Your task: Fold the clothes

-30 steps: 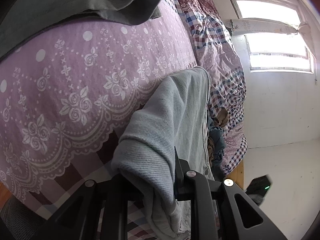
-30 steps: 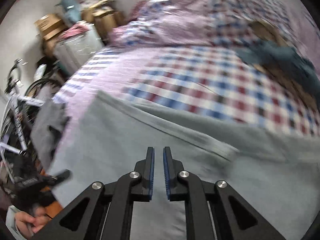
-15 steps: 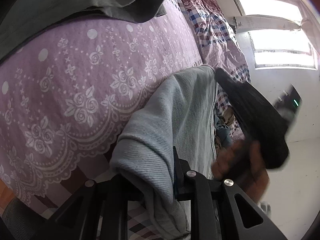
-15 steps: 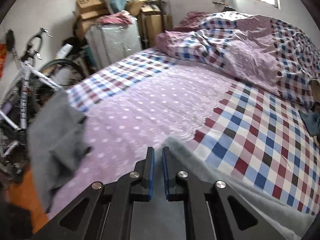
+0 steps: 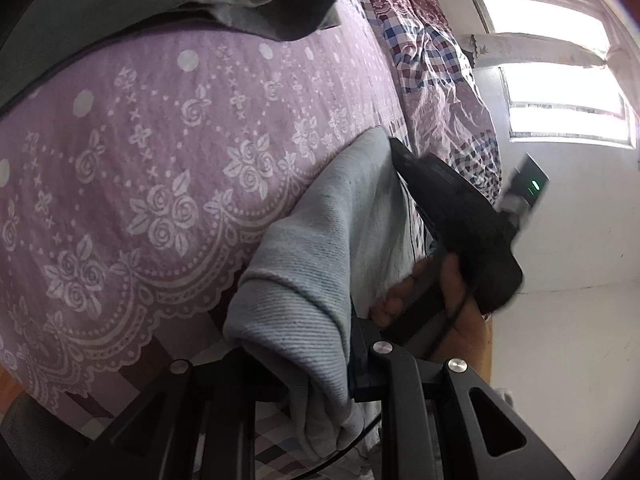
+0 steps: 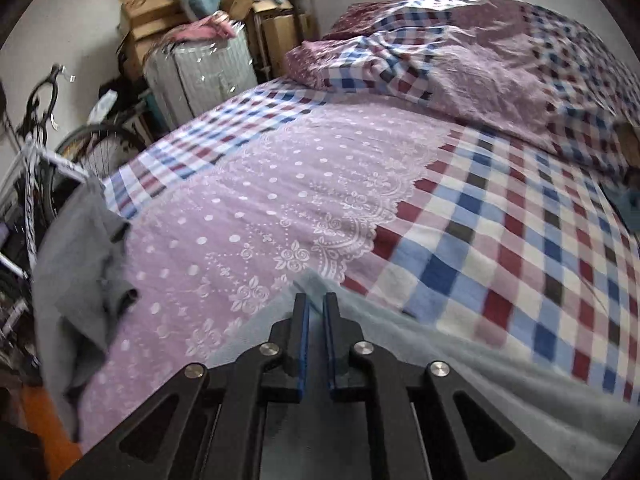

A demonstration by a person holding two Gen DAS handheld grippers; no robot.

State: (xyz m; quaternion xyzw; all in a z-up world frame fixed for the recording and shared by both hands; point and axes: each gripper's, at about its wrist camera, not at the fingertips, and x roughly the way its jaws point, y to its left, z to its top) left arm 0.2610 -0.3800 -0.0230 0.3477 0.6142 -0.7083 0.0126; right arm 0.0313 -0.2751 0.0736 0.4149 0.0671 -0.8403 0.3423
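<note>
A pale grey-blue garment lies stretched along the bed. My left gripper is shut on its near end, and the cloth drapes over the left finger and hides it. In the left wrist view a hand holds my right gripper, whose tip rests at the garment's far corner. In the right wrist view that gripper stands over the same garment with only a narrow gap between its jaws. Whether any cloth is pinched there does not show.
A dark grey garment hangs over the bed's left edge. A rumpled checked quilt is heaped at the head of the bed. A bicycle, cardboard boxes and a covered bin crowd the floor beyond.
My right gripper has swept across the garment to its far corner, its jaw gap unchanged. The hand and right gripper have come into the left wrist view. The left gripper keeps its hold.
</note>
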